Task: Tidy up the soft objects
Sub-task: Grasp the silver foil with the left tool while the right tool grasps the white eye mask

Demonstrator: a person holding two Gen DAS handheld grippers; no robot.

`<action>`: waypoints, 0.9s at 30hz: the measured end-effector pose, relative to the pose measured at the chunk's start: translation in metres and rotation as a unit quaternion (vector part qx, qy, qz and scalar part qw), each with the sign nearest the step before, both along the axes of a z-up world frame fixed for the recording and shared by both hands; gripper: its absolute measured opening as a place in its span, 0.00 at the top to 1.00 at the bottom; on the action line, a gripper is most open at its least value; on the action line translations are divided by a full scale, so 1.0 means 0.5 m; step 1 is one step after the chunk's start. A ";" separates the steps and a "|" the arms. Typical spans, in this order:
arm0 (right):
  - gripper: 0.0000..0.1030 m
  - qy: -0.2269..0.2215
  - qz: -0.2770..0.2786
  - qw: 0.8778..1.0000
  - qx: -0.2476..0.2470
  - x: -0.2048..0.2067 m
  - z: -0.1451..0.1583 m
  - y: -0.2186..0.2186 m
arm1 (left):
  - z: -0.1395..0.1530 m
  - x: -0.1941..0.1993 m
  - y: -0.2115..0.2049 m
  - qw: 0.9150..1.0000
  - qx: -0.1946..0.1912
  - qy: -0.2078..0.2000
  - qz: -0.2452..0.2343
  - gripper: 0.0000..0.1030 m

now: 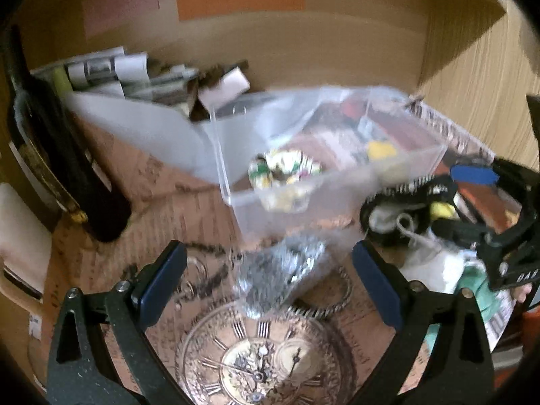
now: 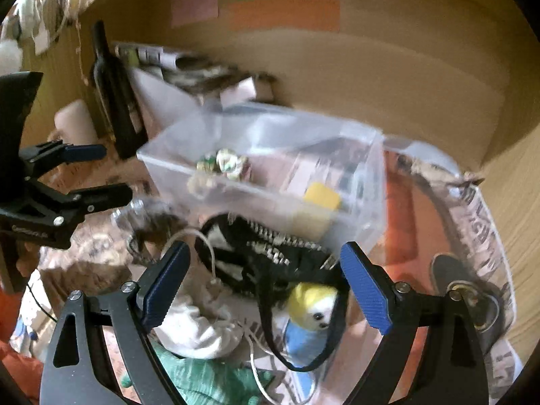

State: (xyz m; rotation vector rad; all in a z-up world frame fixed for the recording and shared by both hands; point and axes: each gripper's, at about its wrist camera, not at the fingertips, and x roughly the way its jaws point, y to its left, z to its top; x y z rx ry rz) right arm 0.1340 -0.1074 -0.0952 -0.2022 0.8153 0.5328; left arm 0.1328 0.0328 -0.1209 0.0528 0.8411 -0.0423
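A clear plastic box point(image 1: 337, 182) point(image 2: 270, 182) stands on the shelf, holding a floral scrunchie point(image 1: 283, 168) point(image 2: 222, 165) and a yellow sponge point(image 1: 381, 150) point(image 2: 320, 195). My left gripper point(image 1: 270, 280) is open and empty around a silvery grey scrunchie point(image 1: 280, 276) lying in front of the box. My right gripper point(image 2: 266, 287) is open and empty over a black-and-white pouch point(image 2: 266, 256) point(image 1: 405, 202). A small blue-and-yellow plush toy point(image 2: 310, 317), a white cloth point(image 2: 192, 330) and a green cloth point(image 2: 202, 378) lie beneath it.
A dark wine bottle point(image 1: 57, 155) point(image 2: 114, 94) stands at the left. Rolled papers point(image 1: 111, 71) lie behind the box against the wooden back wall. The shelf is lined with printed paper showing a clock face point(image 1: 263, 361). A wooden side wall point(image 1: 489, 67) closes the right.
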 end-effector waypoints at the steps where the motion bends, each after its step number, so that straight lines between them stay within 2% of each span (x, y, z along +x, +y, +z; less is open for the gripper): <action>1: 0.13 0.003 0.000 1.000 -0.003 0.002 -0.005 0.003 | -0.013 0.000 0.001 1.000 0.000 0.008 0.001 0.03; 4: 0.14 0.003 -0.004 1.000 -0.016 0.011 -0.015 0.009 | -0.043 -0.001 0.007 1.000 -0.008 0.025 0.007 0.04; 6: 0.19 0.005 -0.005 1.000 -0.017 0.014 -0.015 0.007 | -0.051 -0.003 0.010 1.000 -0.015 0.024 0.009 0.10; 8: 0.31 0.007 -0.011 1.000 -0.028 0.023 -0.018 0.005 | -0.057 -0.003 0.009 0.999 -0.021 0.030 0.001 0.24; 9: 0.39 0.008 -0.014 0.999 -0.033 0.028 -0.020 0.003 | -0.058 -0.004 0.007 0.999 -0.023 0.031 -0.004 0.27; 12: 0.49 0.010 -0.021 0.999 -0.033 0.036 -0.021 -0.006 | -0.058 -0.004 -0.001 0.999 -0.024 0.027 -0.013 0.39; 14: 0.58 0.004 -0.026 0.999 -0.038 0.036 -0.021 -0.009 | -0.059 -0.002 -0.009 0.999 -0.020 0.027 -0.021 0.54; 15: 0.67 0.003 -0.027 0.999 -0.038 0.037 -0.021 -0.010 | -0.058 -0.002 -0.013 0.999 -0.017 0.026 -0.024 0.55; 16: 0.81 0.002 -0.030 0.999 -0.039 0.036 -0.021 -0.012 | -0.056 -0.005 -0.017 0.999 -0.013 0.023 -0.026 0.58; 18: 0.91 0.008 -0.028 0.999 -0.026 0.037 -0.018 -0.017 | -0.055 -0.008 -0.022 0.999 -0.008 0.019 -0.029 0.66; 19: 0.91 0.008 -0.029 0.999 -0.016 0.035 -0.015 -0.021 | -0.055 -0.008 -0.023 0.999 -0.006 0.018 -0.031 0.71; 23: 0.92 -0.008 -0.028 1.000 -0.009 0.025 -0.002 -0.023 | -0.042 -0.017 -0.024 1.000 -0.004 0.011 -0.028 0.79; 27: 0.93 -0.022 -0.027 0.999 0.013 0.014 0.026 -0.033 | -0.011 -0.032 -0.017 1.000 -0.010 -0.006 -0.025 0.80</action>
